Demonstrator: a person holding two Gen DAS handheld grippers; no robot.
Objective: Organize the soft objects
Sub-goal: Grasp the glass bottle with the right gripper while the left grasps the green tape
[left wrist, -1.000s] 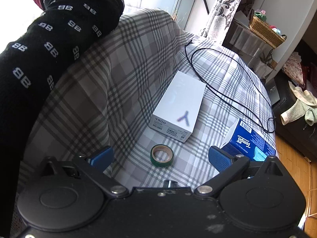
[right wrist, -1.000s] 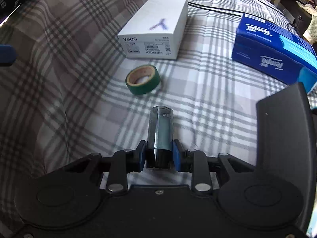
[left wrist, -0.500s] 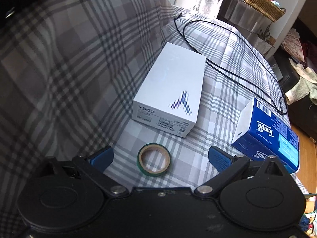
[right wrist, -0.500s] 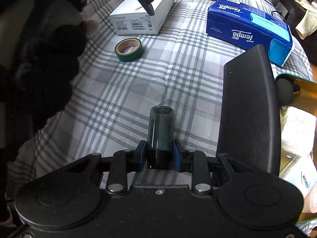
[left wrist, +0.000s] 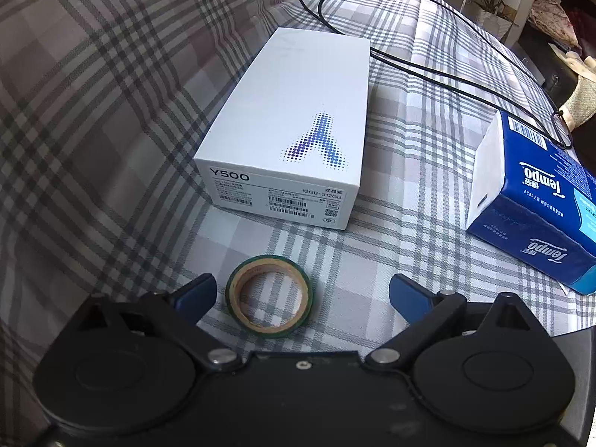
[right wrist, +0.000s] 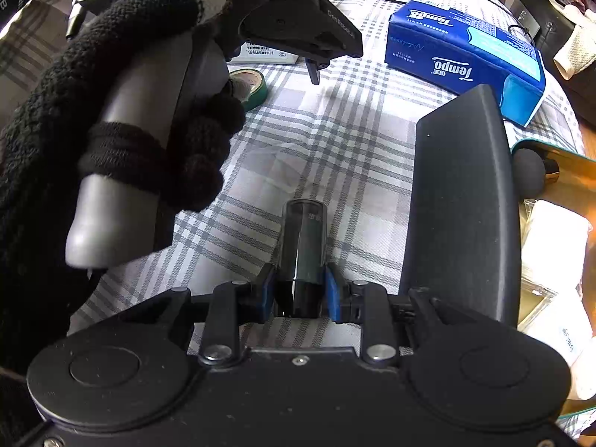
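Note:
A green tape roll (left wrist: 269, 300) lies flat on the plaid cloth (left wrist: 93, 119), between the blue pads of my left gripper (left wrist: 303, 291). Its jaws are wide and closing, and the pads stand clear of the roll. In the right wrist view a black-gloved hand (right wrist: 123, 85) holds that gripper low over the tape roll (right wrist: 257, 87). My right gripper (right wrist: 301, 292) is shut on a dark, glassy cylinder (right wrist: 303, 238) that sticks out forward above the cloth. A blue Tempo tissue pack (left wrist: 536, 205) lies to the right, also far right in the right wrist view (right wrist: 462, 48).
A white Y500 box (left wrist: 298, 119) lies just beyond the tape. A black cable (left wrist: 428, 70) loops behind it. A black flat panel (right wrist: 465, 205) stands up at the right of my right gripper, with a box of white packets (right wrist: 551, 260) beyond it.
My left gripper has come down closer to the tape roll, now between its pads, which stand slightly narrower. The gloved hand has entered the right wrist view. The right gripper keeps its hold on the cylinder.

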